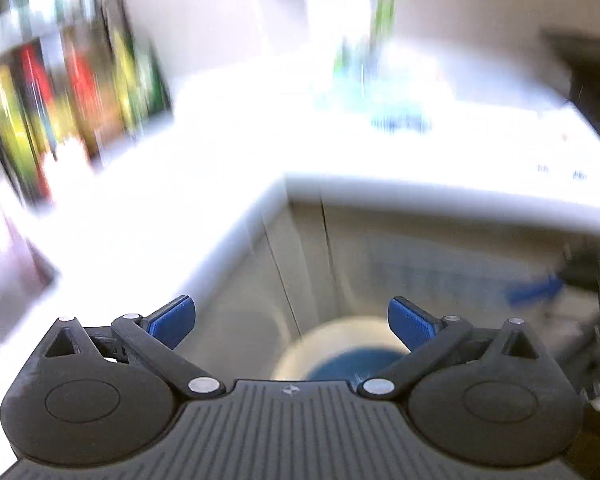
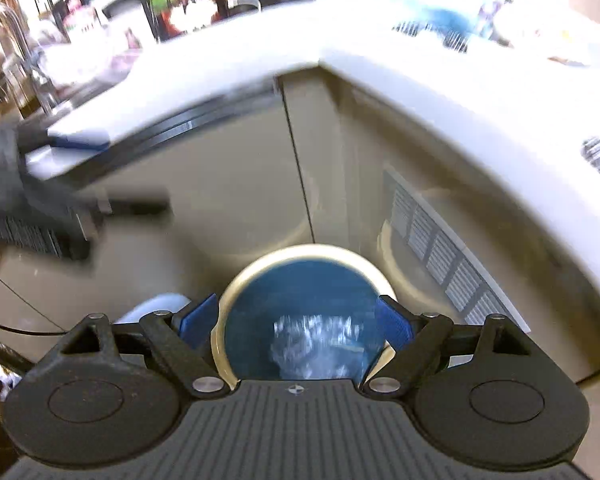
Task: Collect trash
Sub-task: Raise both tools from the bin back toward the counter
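Right wrist view: the bin (image 2: 300,304), cream-rimmed with a blue liner, stands on the floor in the inside corner of the cabinets, directly below the right gripper (image 2: 298,322). Crumpled clear trash (image 2: 316,346), seemingly plastic film, lies inside it. The right fingers (image 2: 394,322) are spread wide and hold nothing.

Left wrist view: the left gripper (image 1: 291,322) is likewise spread and empty, with the same bin (image 1: 340,350) partly hidden beneath its body.

Risks, as judged: both frames are motion-blurred, so a quick swing in this tight corner could strike the countertop (image 2: 460,92) edge or the cabinet door (image 2: 228,184). A low pass could clip the bin rim and tip it.

Surroundings: the vent grille (image 2: 440,248) sits in the panel just right of the bin. Further likely trash, a blurred blue-and-green clutter (image 1: 380,92), lies on the counter well apart from the bin. A shelf of colourful packages (image 1: 72,100) stands at the counter's left end. The overhanging counter edge stands between bin and clutter.
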`<state>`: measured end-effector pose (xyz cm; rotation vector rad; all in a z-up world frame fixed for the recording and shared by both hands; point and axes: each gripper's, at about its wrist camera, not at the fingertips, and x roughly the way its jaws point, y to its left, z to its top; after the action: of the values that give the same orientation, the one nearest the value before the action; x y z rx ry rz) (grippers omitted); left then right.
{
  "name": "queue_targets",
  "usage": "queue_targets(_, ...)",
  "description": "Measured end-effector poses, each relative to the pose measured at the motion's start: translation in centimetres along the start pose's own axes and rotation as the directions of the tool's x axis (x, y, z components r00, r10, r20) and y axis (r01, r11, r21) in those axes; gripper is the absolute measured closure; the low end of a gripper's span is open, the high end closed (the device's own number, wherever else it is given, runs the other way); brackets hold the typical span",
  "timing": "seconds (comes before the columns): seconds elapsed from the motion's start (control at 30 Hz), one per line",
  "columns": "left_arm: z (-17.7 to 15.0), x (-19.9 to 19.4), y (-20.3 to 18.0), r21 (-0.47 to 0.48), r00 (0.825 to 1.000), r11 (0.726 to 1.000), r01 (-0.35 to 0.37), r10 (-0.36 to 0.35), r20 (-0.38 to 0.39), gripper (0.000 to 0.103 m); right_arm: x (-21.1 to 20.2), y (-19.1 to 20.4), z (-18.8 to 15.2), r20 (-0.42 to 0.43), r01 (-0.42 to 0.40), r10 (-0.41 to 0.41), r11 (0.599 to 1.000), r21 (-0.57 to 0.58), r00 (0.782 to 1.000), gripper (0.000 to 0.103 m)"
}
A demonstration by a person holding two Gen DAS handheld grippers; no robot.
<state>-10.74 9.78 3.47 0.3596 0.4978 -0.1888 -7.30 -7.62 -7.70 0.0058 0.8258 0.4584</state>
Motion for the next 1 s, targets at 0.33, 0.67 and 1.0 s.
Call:
queue_targets(0.33,7.9,8.2,0.5,0.248,0.494,0.724,-0.644,0.145,0.857,0.0,-4.0,0.0,3.9,0.064,0.031,-0.032,0.999,0.018,0.997,0.012)
queue_targets(0.67,10.9,27.7,10.6,0.452,0.588,0.504,-0.736,0.147,0.795,0.0,-1.0,0.2,10.3,0.019,0.077,-0.078,0.996,0.037,0.997,0.012)
queue_targets(1.0,9.4,36.5,19.8,0.615,0.804,0.601,-0.511,0.082,0.589,0.0,2.8,0.7,15.6,-0.009,0.13,-0.13,0.991,0.015,0.992,0.012)
